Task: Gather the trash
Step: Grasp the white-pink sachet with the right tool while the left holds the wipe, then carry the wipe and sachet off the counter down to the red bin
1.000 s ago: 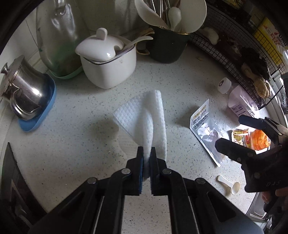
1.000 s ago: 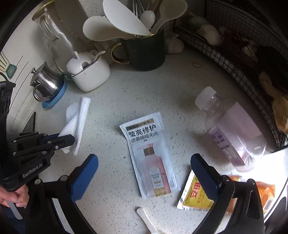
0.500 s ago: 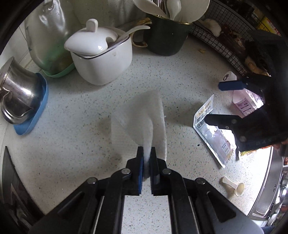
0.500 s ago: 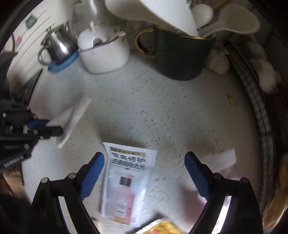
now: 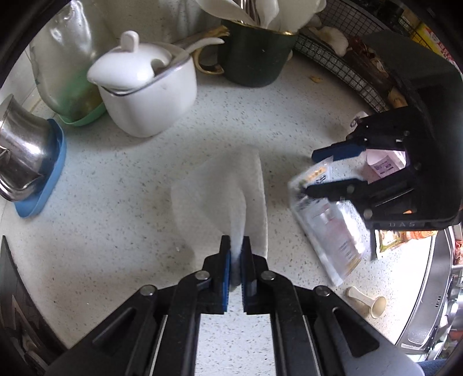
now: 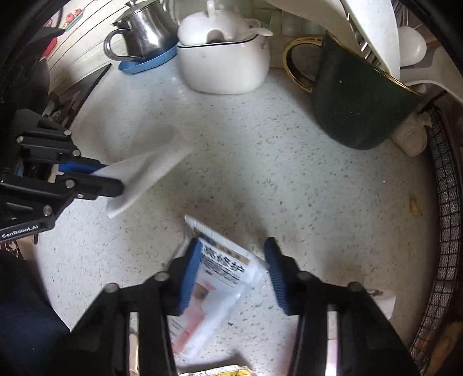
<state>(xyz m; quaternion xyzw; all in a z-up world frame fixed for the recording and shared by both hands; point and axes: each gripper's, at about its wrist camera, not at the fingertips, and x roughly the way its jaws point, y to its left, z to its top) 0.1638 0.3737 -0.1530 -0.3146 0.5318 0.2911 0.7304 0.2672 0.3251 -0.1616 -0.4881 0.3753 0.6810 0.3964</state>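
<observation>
1. Sachet (image 6: 220,277) lies on the speckled counter (image 6: 260,173) between our right gripper (image 6: 235,270)'s closing, still untouching jaws.
2. Our left gripper (image 5: 236,260) clamps a paper towel (image 5: 228,191).
3. We see the green mug (image 6: 353,95) holding spoons and spatulas (image 6: 373,26).

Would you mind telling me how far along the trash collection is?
Nothing looks binned yet. In hand: the left gripper is shut on the wipe; the right gripper is closing around the sachet. Left on the counter: a yellow packet, a small scoop.
</observation>
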